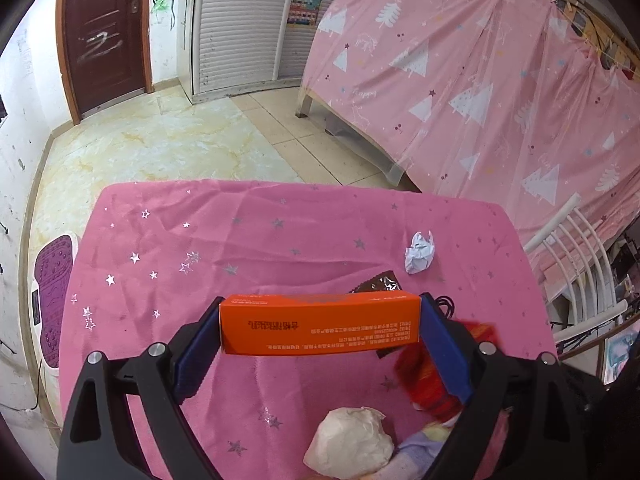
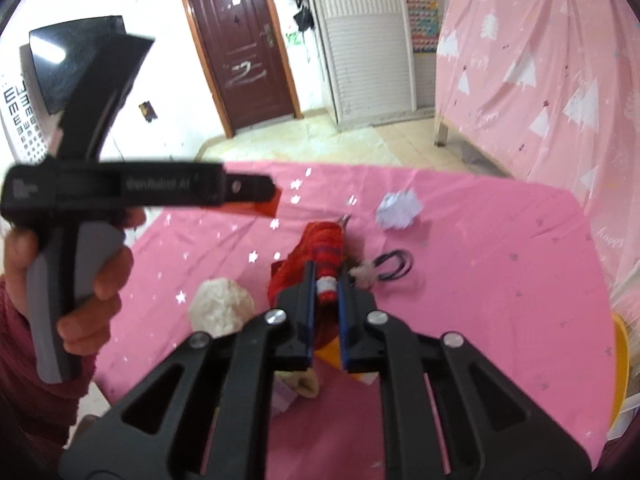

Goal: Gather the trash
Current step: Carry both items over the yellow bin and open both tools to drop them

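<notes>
My left gripper (image 1: 320, 320) is shut on an orange box (image 1: 320, 324), held end to end between the blue pads above the pink table (image 1: 200, 248). The box also shows in the right wrist view (image 2: 267, 208), beside the left gripper's body. My right gripper (image 2: 325, 280) is shut on a red knitted sock (image 2: 324, 248) with a white tip, lifted over the table. A crumpled white paper ball (image 1: 419, 254) lies at the far right; it also shows in the right wrist view (image 2: 399, 209). A crumpled tissue wad (image 1: 352, 444) lies near me, also in the right wrist view (image 2: 221, 306).
A dark brown wrapper (image 1: 380, 283) lies behind the box. A black hair tie (image 2: 394, 266) and a small fluffy thing (image 2: 365, 273) lie right of the sock. A pink curtain (image 1: 480, 92) hangs on the right, white chair (image 1: 576, 256) beside the table.
</notes>
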